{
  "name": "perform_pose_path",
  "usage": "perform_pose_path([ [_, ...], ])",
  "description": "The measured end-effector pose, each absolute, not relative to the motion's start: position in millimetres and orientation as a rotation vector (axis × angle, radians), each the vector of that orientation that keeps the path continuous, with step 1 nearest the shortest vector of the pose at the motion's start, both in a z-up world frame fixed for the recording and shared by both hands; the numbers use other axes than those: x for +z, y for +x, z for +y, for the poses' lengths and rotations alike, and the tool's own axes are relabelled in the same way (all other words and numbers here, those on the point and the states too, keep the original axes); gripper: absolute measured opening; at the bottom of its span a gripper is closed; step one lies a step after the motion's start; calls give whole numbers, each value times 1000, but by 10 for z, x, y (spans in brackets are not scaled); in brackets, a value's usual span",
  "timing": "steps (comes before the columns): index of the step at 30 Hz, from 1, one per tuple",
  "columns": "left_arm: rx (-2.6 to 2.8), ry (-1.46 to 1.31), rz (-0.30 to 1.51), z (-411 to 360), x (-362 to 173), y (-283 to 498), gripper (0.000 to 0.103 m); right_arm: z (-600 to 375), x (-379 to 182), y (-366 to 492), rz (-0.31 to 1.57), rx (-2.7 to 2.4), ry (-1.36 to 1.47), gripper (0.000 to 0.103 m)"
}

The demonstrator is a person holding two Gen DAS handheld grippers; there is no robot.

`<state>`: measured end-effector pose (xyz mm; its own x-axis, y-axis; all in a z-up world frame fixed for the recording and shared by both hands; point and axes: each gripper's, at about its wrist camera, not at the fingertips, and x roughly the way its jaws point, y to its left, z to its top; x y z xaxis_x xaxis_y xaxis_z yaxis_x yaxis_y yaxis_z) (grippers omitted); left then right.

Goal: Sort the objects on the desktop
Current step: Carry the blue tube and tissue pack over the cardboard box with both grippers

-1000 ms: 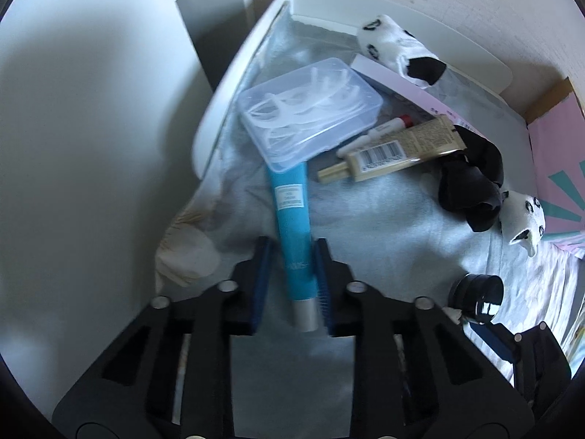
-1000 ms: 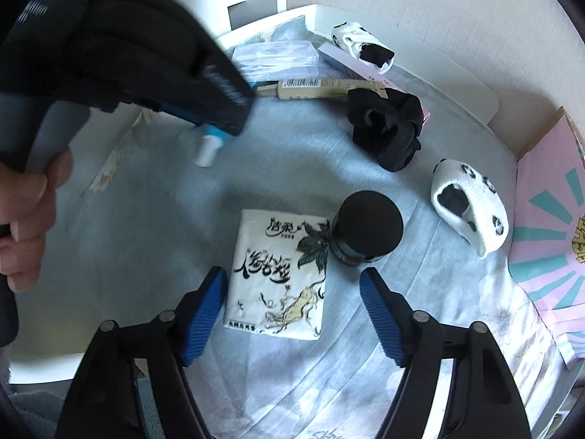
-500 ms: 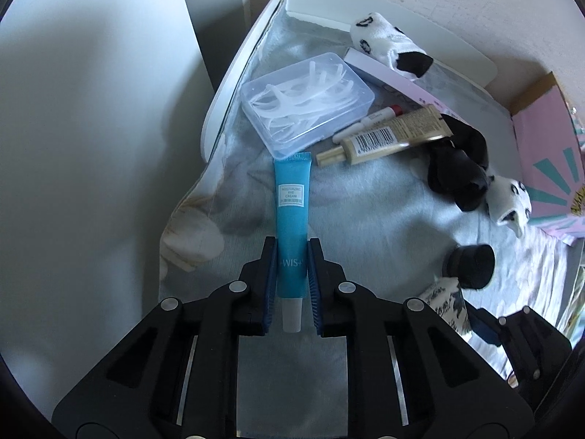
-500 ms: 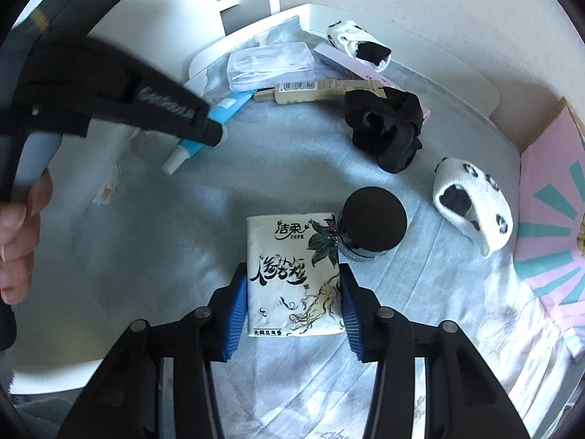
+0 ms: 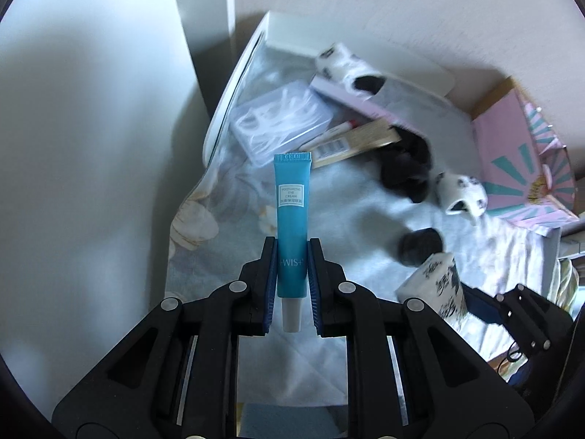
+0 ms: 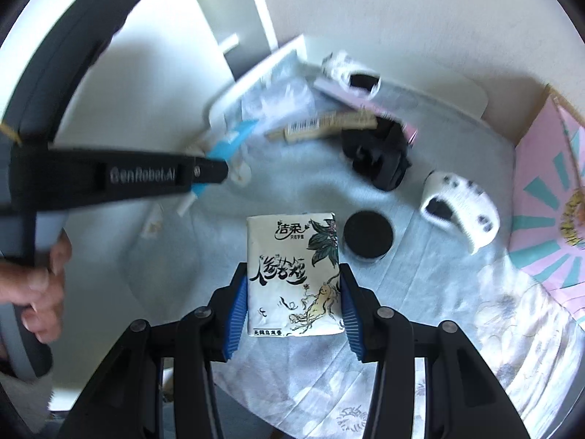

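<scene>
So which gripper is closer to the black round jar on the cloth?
Right. The right gripper, shut on the tissue pack, is beside the black jar; the left gripper, holding the blue tube, is farther off.

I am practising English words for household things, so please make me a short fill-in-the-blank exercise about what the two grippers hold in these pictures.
1. The left gripper is shut on a ____ plastic cream tube.
2. The right gripper is shut on a white printed ____ pack.
3. The round black jar stands beside that pack on the pale ____ cloth.

Missing words: blue; tissue; blue
</scene>
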<state>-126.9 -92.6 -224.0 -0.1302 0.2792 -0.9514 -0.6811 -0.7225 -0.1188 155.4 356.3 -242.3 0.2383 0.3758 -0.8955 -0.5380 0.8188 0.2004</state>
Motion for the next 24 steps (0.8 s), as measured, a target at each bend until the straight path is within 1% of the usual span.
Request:
perform_pose_path([
  [3,1884,-1462,473,-833,-2042,-1221,14,3562,-2228,1467,1154,622,-127,43],
  [9,1874,-1395,447,-582,-1738,-1144,14,3349,-1758,1733,1099,595,-113,43],
  [14,1878,-1322,446,-390,-1420,-1032,14,2980,-1403,1850,1050,562,-83,43],
  [19,1857,-1253,462,-137,-1192,-851,14,2575,-1158,1952,1013,510,-37,43],
  [24,1821,-1200,458,209,-1016,-663,14,2120,-1027,2071,979,420,-18,43],
])
